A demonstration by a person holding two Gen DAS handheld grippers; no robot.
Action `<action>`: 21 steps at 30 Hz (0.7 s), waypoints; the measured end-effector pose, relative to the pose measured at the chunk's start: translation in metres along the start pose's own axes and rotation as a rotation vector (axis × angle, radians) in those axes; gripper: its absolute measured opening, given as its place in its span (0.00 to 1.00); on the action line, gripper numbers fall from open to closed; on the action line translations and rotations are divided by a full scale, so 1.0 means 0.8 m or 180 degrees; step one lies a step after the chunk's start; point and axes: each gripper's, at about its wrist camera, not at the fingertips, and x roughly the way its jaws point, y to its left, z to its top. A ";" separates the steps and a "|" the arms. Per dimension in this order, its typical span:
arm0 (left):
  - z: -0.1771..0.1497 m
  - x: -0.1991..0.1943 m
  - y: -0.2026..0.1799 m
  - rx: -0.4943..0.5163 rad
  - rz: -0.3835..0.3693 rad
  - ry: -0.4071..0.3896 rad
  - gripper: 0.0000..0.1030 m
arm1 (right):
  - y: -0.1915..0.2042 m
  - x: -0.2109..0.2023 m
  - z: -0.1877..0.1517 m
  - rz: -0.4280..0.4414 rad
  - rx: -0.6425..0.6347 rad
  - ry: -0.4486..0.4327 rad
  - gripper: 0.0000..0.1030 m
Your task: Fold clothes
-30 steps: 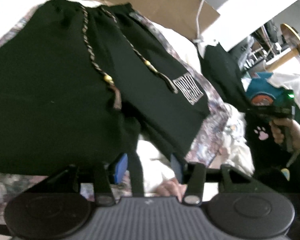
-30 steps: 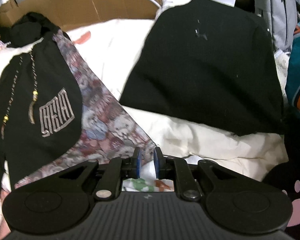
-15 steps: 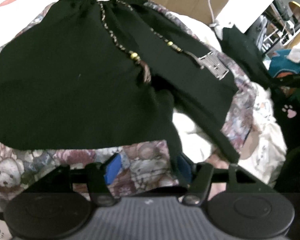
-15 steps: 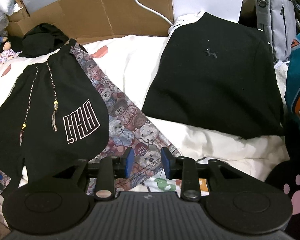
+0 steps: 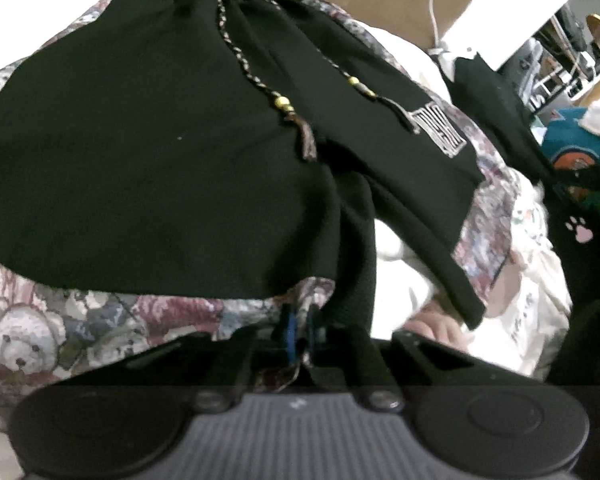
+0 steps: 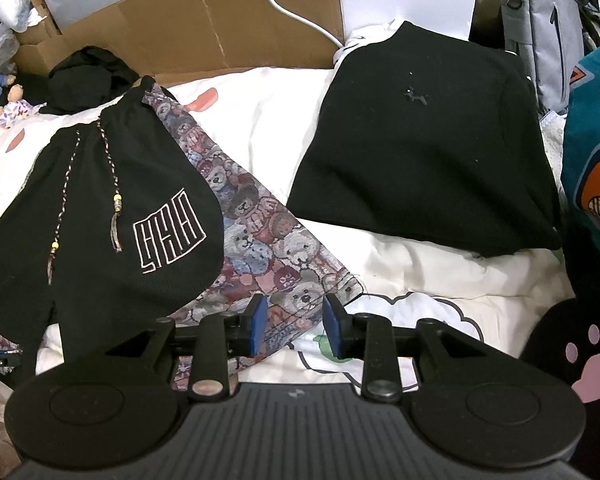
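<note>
Two grippers show: the left gripper (image 5: 299,330) and the right gripper (image 6: 294,326). One pair of black drawstring shorts with a white embroidered emblem (image 6: 100,216) carries two braided cords. There is one folded black knit top (image 6: 420,140), one teddy-bear-patterned woven cloth (image 6: 260,224), one crumpled black garment (image 6: 84,78), one brown cardboard box (image 6: 196,20), one white cable (image 6: 296,12) and one grey backpack (image 6: 540,28).
</note>
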 end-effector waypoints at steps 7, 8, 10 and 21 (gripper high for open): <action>-0.018 -0.010 -0.007 -0.0069 -0.0120 0.0024 0.09 | 0.011 -0.008 -0.004 0.0089 0.0016 -0.0057 0.33; -0.019 -0.012 -0.009 -0.0055 -0.0146 0.0012 0.11 | 0.014 -0.010 -0.005 0.0107 0.0004 -0.0066 0.33; -0.023 -0.017 -0.013 -0.0026 -0.0184 -0.0016 0.14 | 0.019 -0.013 -0.005 0.0126 -0.0004 -0.0082 0.33; -0.022 -0.060 -0.016 -0.0045 -0.0279 -0.0258 0.33 | 0.045 -0.014 -0.009 0.0241 0.0023 -0.0144 0.35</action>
